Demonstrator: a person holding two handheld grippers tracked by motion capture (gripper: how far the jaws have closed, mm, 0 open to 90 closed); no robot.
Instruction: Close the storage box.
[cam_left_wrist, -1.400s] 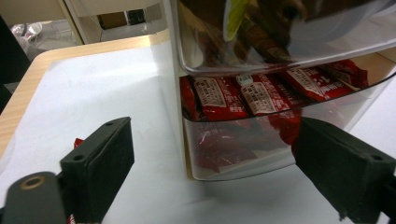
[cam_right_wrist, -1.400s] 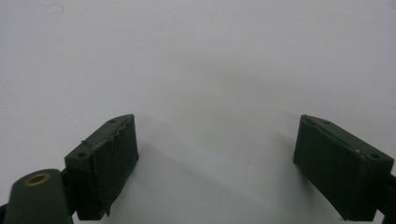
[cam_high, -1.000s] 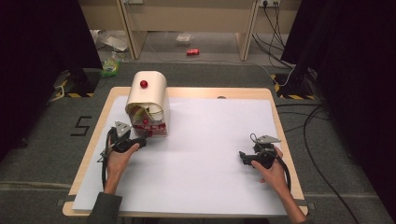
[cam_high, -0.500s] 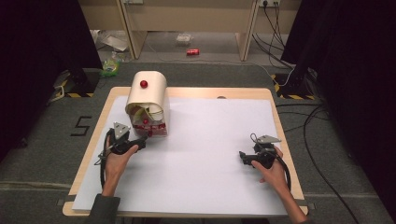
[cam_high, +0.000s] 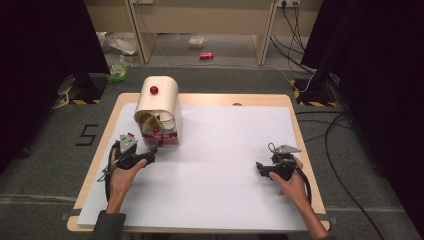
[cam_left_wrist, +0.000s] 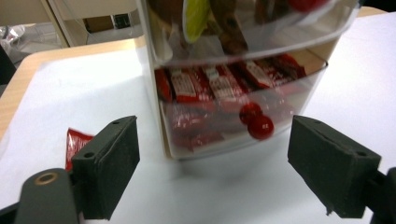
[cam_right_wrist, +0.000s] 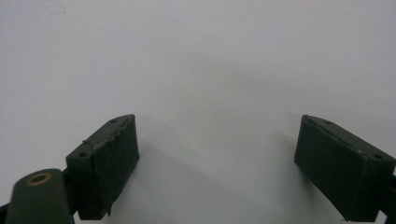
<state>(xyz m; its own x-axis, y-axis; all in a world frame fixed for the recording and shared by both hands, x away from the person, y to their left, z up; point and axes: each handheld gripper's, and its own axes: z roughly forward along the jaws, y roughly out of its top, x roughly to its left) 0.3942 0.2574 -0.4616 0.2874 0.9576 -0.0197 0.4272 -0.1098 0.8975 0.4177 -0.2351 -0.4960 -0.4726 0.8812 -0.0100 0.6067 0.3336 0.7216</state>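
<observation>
Left tool (cam_high: 150, 156) sits at the near-left of the tabletop (cam_high: 210, 99), held in the person's left hand (cam_high: 122, 172), its jaws spread wide and gripping nothing. It points at the snack container (cam_high: 159, 112), which stands at the far-left of the white sheet (cam_high: 225, 165) covering the tabletop. The container has a cream rounded lid with a red knob (cam_high: 154, 90) on top, and a clear body beneath. In the left gripper view the container (cam_left_wrist: 233, 70) stands just ahead of the open jaws, apart from them, not touched. Its lower clear drawer (cam_left_wrist: 238, 112) holds red wrapped bars (cam_left_wrist: 187, 86) lying side by side, with a red round knob (cam_left_wrist: 260, 127) on the drawer front; a second red ball shows just behind it, and I cannot tell whether that is a reflection. The compartment above holds mixed packets, one yellow-green (cam_left_wrist: 196, 14), contents blurred. A single red packet (cam_left_wrist: 74, 144) lies flat on the sheet to the left of the container, beside the left jaw in that view. Right tool (cam_high: 260, 167) rests at the near-right of the sheet, well apart from the container, held by the right hand (cam_high: 292, 182). In the right gripper view its jaws stand wide over bare white sheet (cam_right_wrist: 196, 70), empty.
</observation>
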